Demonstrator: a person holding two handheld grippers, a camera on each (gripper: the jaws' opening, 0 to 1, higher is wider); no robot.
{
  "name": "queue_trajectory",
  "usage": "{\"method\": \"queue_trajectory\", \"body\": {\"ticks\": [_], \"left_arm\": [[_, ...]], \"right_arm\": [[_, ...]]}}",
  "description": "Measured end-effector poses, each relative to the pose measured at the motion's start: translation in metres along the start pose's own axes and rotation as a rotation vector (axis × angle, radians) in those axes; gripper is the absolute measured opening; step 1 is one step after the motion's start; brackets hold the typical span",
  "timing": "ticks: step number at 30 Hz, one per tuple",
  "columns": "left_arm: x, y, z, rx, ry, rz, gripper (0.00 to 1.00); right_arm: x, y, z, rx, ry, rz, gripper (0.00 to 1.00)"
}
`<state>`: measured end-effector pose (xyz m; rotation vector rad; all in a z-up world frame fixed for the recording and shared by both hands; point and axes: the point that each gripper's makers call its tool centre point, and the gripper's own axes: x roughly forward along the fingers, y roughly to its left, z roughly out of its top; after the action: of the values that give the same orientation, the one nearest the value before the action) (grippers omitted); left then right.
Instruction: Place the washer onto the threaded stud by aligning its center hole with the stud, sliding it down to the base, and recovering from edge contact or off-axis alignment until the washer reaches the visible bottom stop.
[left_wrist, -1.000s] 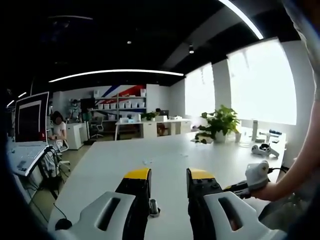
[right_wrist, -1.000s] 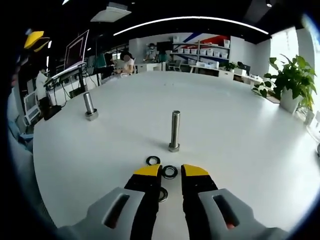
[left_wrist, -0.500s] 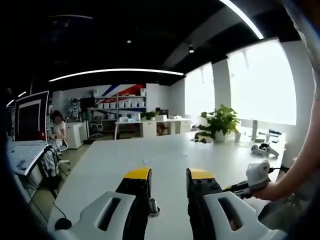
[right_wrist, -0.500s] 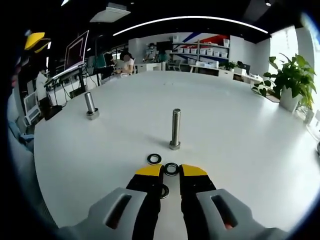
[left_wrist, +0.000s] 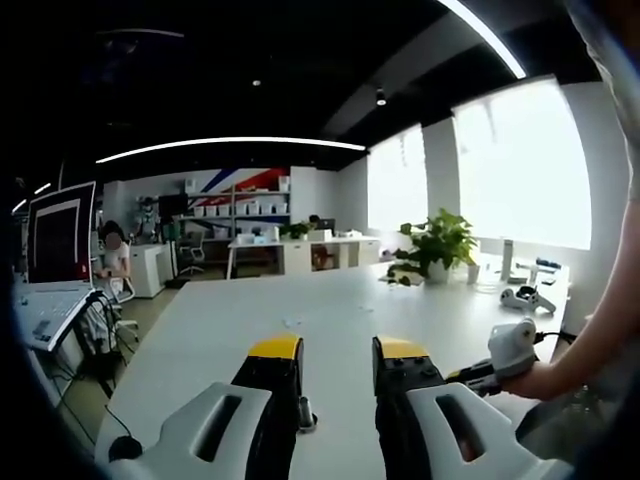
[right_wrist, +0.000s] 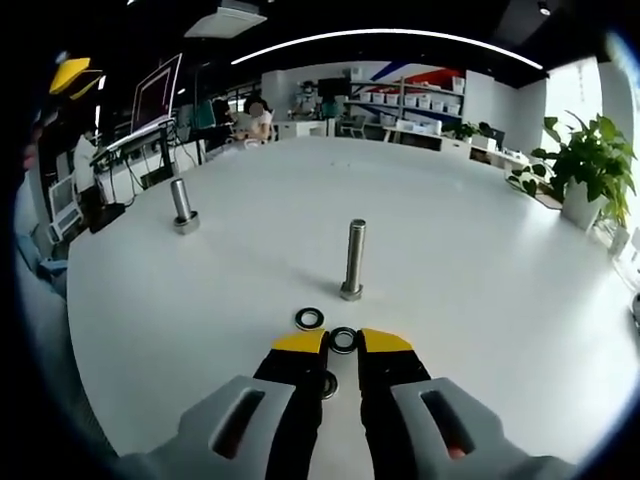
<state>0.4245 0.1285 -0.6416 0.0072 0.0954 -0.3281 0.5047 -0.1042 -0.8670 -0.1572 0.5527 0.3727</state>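
Observation:
In the right gripper view a steel threaded stud (right_wrist: 352, 260) stands upright on the white table (right_wrist: 480, 260). A second stud (right_wrist: 182, 205) stands far to the left. Three dark washers lie flat in front of the middle stud. One washer (right_wrist: 309, 319) is just ahead of the left fingertip, another washer (right_wrist: 343, 339) lies between the yellow tips, and a third (right_wrist: 328, 384) lies further back between the jaws. My right gripper (right_wrist: 341, 342) is open by a narrow gap. My left gripper (left_wrist: 338, 350) is open and raised, with a stud (left_wrist: 305, 412) low beside its left jaw.
A potted plant (right_wrist: 590, 160) stands at the table's right side, also visible as a plant (left_wrist: 440, 245) in the left gripper view. A monitor on a stand (left_wrist: 62, 240) and desks lie beyond the left edge. A person's hand (left_wrist: 545, 385) holds the other gripper at the right.
The right gripper has crept forward, so the middle washer now lies between its tips instead of just ahead of them. The left gripper view has hardly changed.

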Motion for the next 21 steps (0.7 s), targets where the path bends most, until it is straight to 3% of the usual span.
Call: {"method": "queue_trajectory", "body": {"ticks": [21], "left_arm": [[-0.0001, -0.0002, -0.0008, -0.007, 0.002, -0.005, 0.26]], "right_arm": [[-0.0061, -0.0044, -0.0034, 0.009, 0.014, -0.015, 0.17]]}}
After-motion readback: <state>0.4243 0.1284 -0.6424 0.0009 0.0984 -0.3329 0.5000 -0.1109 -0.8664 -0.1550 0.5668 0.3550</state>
